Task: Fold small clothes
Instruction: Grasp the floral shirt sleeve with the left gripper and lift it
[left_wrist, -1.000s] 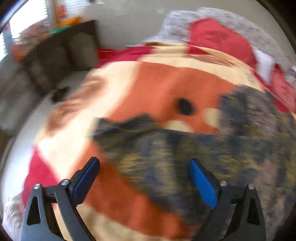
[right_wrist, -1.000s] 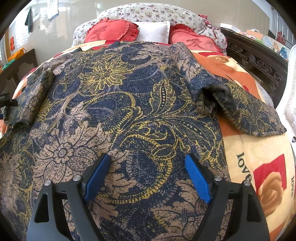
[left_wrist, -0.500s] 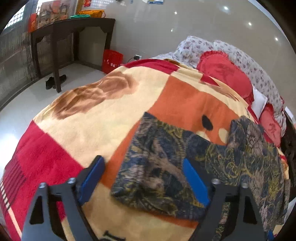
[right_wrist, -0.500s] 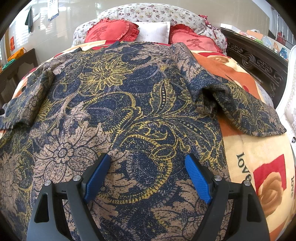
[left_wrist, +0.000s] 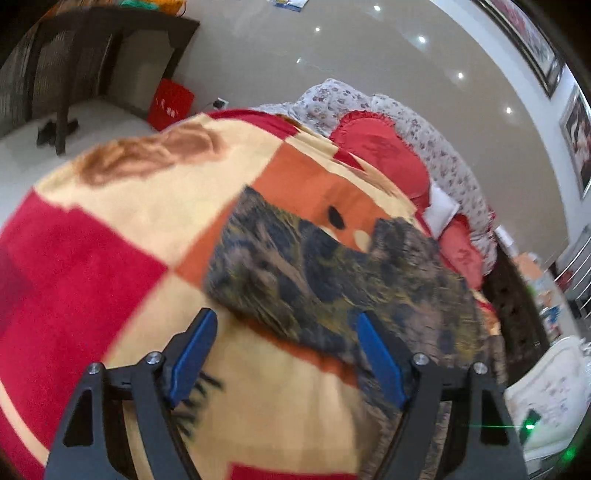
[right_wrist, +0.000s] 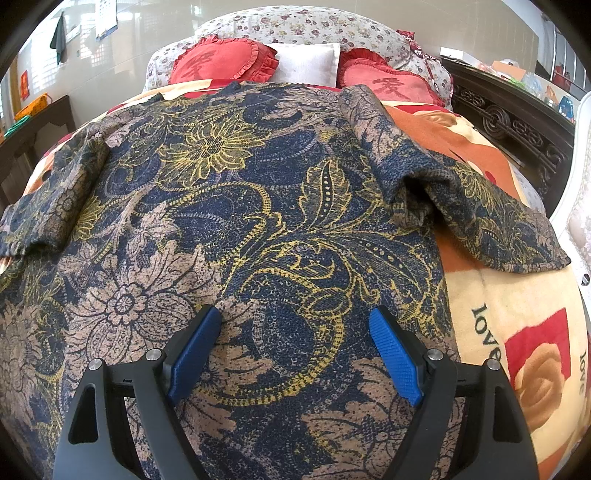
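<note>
A dark blue garment (right_wrist: 236, 206) with gold and beige flowers lies spread on the bed blanket (right_wrist: 517, 302). Its right sleeve (right_wrist: 480, 218) is creased and lies out over the blanket; its left sleeve (right_wrist: 48, 206) lies at the left. My right gripper (right_wrist: 295, 343) is open and empty, just above the garment's lower middle. In the left wrist view the left sleeve (left_wrist: 295, 273) lies ahead of my left gripper (left_wrist: 284, 350), which is open and empty above the blanket (left_wrist: 110, 236), its right finger (left_wrist: 380, 362) over the sleeve's edge.
Red heart cushions (right_wrist: 225, 61) and a white pillow (right_wrist: 306, 66) lie at the bed's head. A dark carved bed frame (right_wrist: 517, 125) runs along the right. A dark side table (left_wrist: 92, 48) and a red bin (left_wrist: 170, 103) stand on the floor to the left.
My left gripper has swung and drawn back from the left sleeve, so the sleeve now sits higher and further right in its view. My right gripper has not moved.
</note>
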